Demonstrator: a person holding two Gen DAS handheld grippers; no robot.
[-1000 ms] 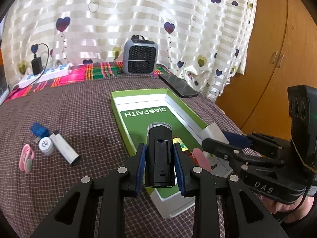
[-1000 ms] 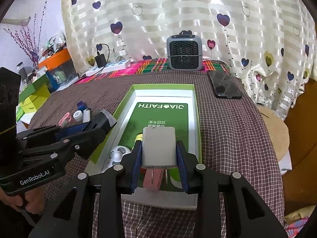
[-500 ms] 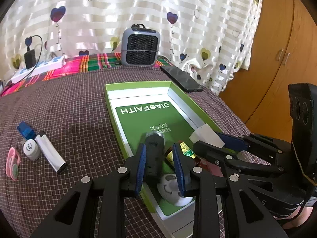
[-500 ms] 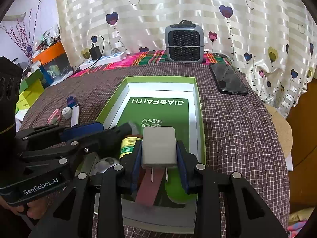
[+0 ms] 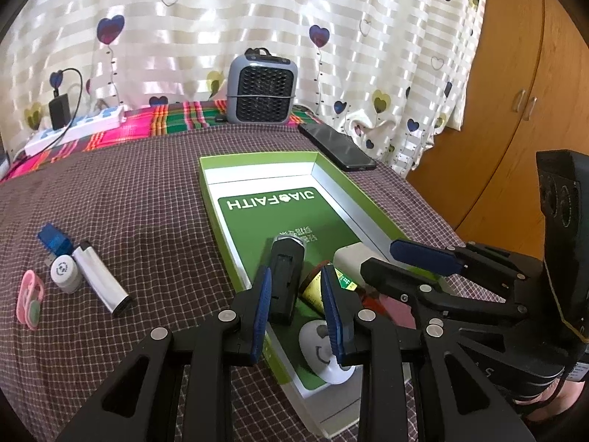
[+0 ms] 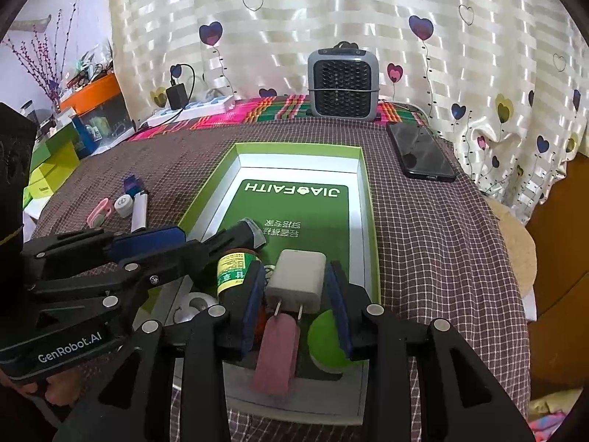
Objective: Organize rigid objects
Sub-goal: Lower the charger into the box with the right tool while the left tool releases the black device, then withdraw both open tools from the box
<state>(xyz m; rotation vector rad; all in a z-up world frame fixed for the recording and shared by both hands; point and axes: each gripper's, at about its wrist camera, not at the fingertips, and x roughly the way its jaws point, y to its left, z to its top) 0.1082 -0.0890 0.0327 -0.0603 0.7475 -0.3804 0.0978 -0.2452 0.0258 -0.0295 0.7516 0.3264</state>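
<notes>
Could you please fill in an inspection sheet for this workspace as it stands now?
Surface: checked brown tablecloth.
Job's things: green box holds black device, white charger, brown bottle, pink strip.
Clutter: lighter, white cap, blue piece, pink case beside box.
Grippers: left hand-held gripper open around device; right hand-held gripper open around charger.
Cables: power strip, black adapter plugged in.
Surroundings: fan, phone, heart curtain, wooden cupboard.

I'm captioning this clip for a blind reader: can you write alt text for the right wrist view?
The right gripper, jaws open, straddles a white plug adapter lying in a green box on a checked tablecloth. The left gripper reaches in beside a black device.
</notes>
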